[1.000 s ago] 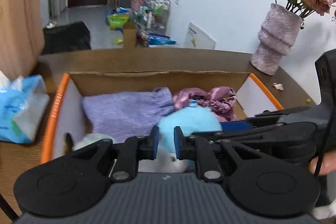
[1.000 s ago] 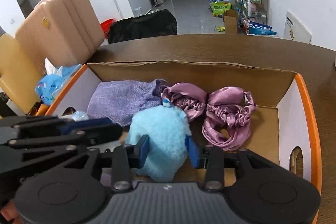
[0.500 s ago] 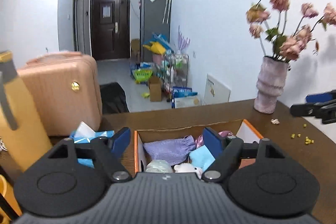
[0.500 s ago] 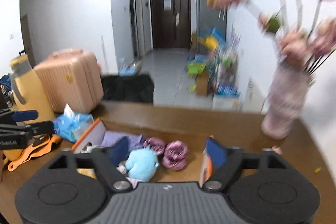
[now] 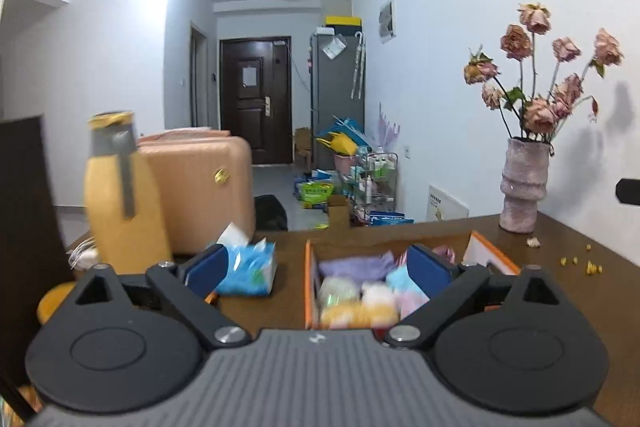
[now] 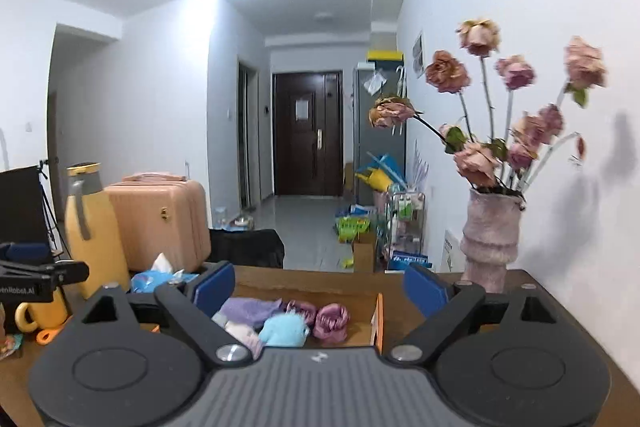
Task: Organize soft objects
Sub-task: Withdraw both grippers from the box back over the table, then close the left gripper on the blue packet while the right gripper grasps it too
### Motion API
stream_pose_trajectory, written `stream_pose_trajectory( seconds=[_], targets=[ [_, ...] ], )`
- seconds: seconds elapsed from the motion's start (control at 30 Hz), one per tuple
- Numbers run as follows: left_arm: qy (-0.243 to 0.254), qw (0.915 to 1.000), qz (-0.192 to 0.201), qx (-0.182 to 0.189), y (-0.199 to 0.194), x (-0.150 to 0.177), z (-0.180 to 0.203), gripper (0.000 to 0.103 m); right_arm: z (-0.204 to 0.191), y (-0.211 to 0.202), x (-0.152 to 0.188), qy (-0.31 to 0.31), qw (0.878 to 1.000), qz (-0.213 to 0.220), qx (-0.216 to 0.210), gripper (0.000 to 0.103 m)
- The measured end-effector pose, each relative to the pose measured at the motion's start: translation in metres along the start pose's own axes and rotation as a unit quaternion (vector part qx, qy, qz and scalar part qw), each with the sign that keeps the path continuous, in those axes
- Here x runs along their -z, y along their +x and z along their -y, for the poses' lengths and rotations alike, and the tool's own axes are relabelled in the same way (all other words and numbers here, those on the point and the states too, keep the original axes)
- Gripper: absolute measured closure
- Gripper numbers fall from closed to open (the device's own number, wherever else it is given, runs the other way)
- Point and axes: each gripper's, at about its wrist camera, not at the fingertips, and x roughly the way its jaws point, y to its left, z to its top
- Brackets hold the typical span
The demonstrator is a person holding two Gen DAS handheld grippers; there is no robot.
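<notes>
Two wrist views over a brown table bearing an orange-edged cardboard box of soft objects.

Left gripper: jaws spread wide and opening further, nothing between the blue pads; it hangs above the near edge of the box. Right gripper: jaws likewise wide, nothing held, the box beneath and beyond them.

Contents of the box: a lilac knitted cloth at the far left, purple satin scrunchies to its right, a light-blue plush toy nearer, and pale green, white, pink and yellow soft items, blurred, nearest.

Surroundings: left of the box lies a blue tissue pack; further left stands a yellow thermos jug with a grey handle. At the far right corner of the table stands a ribbed vase of dried roses, with yellow crumbs scattered near it. Behind the table: a peach suitcase, a dark bag on the floor, a cluttered rack and a dark door.

Only the right view shows a yellow mug and the left gripper's fingers at the left edge; only the left view shows the yellow and green items and the crumbs.
</notes>
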Motion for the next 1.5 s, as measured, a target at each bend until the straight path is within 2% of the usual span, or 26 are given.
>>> stream_pose_trajectory(
  seconds=[0.13, 0.23, 0.33, 0.43, 0.57, 0.73, 0.77, 0.83, 0.9, 0.93, 1.0, 1.1, 1.27, 1.4, 1.5],
  targets=[
    [-0.020, 0.9998, -0.004, 0.001, -0.049, 0.053, -0.010, 0.001, -0.017, -0.052, 0.054, 0.001, 1.000, 0.013, 0.003, 0.009],
    [-0.034, 0.9987, -0.028, 0.024, -0.075, 0.086, -0.016, 0.000, -0.030, -0.082, 0.094, 0.008, 1.000, 0.004, -0.010, 0.007],
    [-0.024, 0.9972, -0.059, 0.038, -0.082, 0.103, -0.014, 0.000, -0.043, -0.102, 0.127, 0.008, 1.000, -0.010, -0.016, 0.007],
    [-0.025, 0.9966, -0.064, 0.045, -0.077, 0.104, -0.016, 0.000, -0.049, -0.098, 0.139, 0.022, 0.998, -0.044, -0.030, 0.008],
    [-0.028, 0.9954, -0.071, 0.059, -0.065, 0.105, -0.012, 0.000, -0.059, -0.087, 0.140, 0.007, 0.998, -0.054, -0.022, 0.008],
    [-0.030, 0.9897, -0.107, 0.090, -0.029, 0.109, -0.001, 0.002, -0.059, -0.062, 0.148, 0.023, 0.996, -0.081, -0.026, 0.013],
    [-0.031, 0.9887, -0.111, 0.096, -0.022, 0.109, 0.002, 0.005, -0.058, -0.054, 0.150, 0.027, 0.995, -0.091, -0.025, 0.016],
    [-0.032, 0.9864, -0.118, 0.110, -0.002, 0.107, 0.008, 0.018, -0.055, -0.040, 0.154, 0.036, 0.993, -0.106, -0.030, 0.021],
    [-0.035, 0.9830, -0.133, 0.122, 0.021, 0.104, 0.015, 0.036, -0.053, -0.022, 0.156, 0.047, 0.991, -0.120, -0.038, 0.026],
    [-0.038, 0.9802, -0.143, 0.132, 0.034, 0.103, 0.018, 0.038, -0.052, -0.014, 0.156, 0.052, 0.990, -0.124, -0.042, 0.031],
    [-0.045, 0.9755, -0.159, 0.145, 0.058, 0.103, 0.025, 0.050, -0.049, 0.006, 0.157, 0.065, 0.987, -0.136, -0.051, 0.039],
    [-0.050, 0.9693, -0.181, 0.159, 0.089, 0.105, 0.035, 0.061, -0.046, 0.038, 0.159, 0.083, 0.983, -0.153, -0.058, 0.048],
    [-0.067, 0.9558, -0.218, 0.186, 0.124, 0.112, 0.042, 0.071, -0.044, 0.082, 0.164, 0.109, 0.975, -0.179, -0.079, 0.055],
    [-0.080, 0.9505, -0.232, 0.191, 0.135, 0.120, 0.040, 0.076, -0.047, 0.103, 0.173, 0.112, 0.970, -0.203, -0.079, 0.068],
    [-0.096, 0.9453, -0.237, 0.203, 0.138, 0.123, 0.038, 0.081, -0.044, 0.111, 0.179, 0.135, 0.964, -0.210, -0.091, 0.071]
  ],
)
